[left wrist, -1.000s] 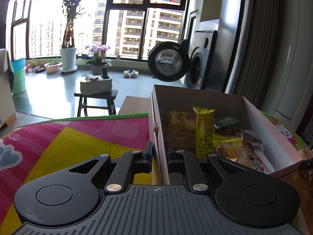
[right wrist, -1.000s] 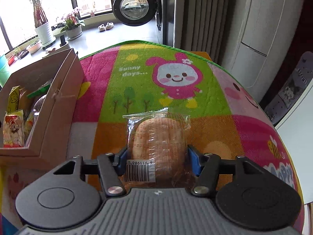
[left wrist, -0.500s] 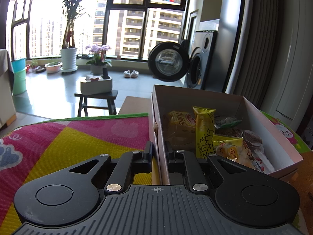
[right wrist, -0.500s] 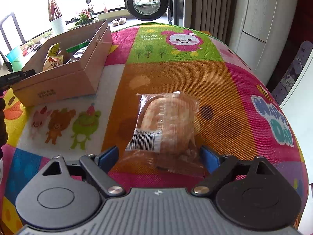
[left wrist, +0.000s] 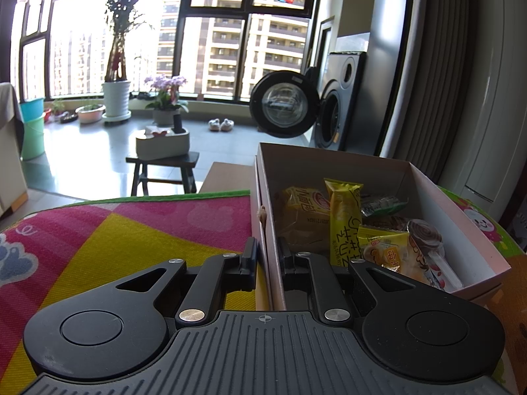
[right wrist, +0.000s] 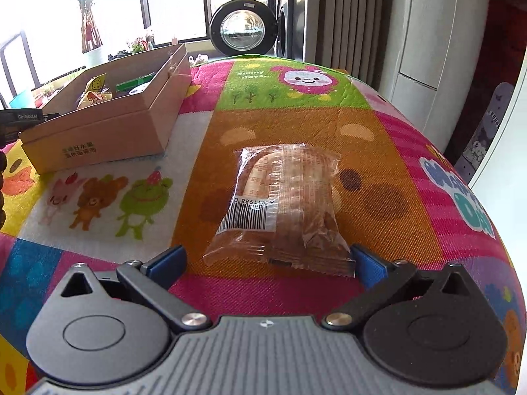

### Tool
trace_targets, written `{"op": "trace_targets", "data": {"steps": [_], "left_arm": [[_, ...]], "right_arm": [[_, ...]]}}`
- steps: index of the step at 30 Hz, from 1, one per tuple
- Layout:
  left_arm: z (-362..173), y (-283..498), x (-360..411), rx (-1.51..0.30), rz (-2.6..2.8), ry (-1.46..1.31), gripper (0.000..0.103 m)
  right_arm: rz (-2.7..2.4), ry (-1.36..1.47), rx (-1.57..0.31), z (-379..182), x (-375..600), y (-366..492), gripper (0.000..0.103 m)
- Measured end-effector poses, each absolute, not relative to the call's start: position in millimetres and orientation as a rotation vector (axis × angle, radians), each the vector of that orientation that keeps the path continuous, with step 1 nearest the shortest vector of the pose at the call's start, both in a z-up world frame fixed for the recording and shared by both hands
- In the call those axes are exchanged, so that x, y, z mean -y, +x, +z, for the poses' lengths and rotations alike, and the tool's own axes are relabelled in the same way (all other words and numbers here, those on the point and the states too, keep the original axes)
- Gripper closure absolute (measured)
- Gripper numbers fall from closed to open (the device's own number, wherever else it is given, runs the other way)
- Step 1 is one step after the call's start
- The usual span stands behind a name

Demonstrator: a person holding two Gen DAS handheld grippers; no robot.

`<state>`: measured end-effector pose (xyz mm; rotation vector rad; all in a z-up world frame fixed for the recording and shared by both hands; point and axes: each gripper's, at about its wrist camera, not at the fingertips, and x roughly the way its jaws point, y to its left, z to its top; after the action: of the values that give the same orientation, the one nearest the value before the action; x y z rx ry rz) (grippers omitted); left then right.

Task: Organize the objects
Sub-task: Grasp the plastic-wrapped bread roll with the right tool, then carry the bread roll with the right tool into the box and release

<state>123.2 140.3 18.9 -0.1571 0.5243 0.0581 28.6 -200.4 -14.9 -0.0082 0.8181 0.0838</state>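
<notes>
Bread pack (right wrist: 283,204) lay flat on cartoon mat (right wrist: 378,177), barcode up, near end between fingers of right claw (right wrist: 268,261). Right claw spread wide, blue pads (right wrist: 166,260) clear of wrapper on both sides. Left claw (left wrist: 266,256) pinched left wall of box (left wrist: 263,197), one finger inside, one outside. Box sat on mat, left of bread, well apart. Snacks (left wrist: 342,223) inside box: yellow packets, lollipop (left wrist: 425,233).
</notes>
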Motion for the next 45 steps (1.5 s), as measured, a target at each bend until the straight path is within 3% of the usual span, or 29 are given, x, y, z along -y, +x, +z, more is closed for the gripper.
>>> {"op": "trace_targets", "data": {"steps": [20, 23, 28, 31, 45], "left_arm": [[19, 123, -141, -0.524, 0.058, -0.157, 0.089], [19, 123, -140, -0.524, 0.058, -0.157, 0.089], [20, 122, -144, -0.525, 0.057, -0.161, 0.089], [20, 122, -146, -0.526, 0.055, -0.163, 0.089], [20, 123, -147, -0.527, 0.054, -0.165, 0.089]], "right_arm": [[0.080, -0.027, -0.929, -6, 196, 78, 0.001], [0.078, -0.047, -0.928, -6, 191, 82, 0.007], [0.088, -0.083, -0.938, 3, 184, 78, 0.034], [0.077, -0.097, -0.945, 9, 185, 77, 0.043], [0.043, -0.132, -0.930, 44, 195, 48, 0.046]]}}
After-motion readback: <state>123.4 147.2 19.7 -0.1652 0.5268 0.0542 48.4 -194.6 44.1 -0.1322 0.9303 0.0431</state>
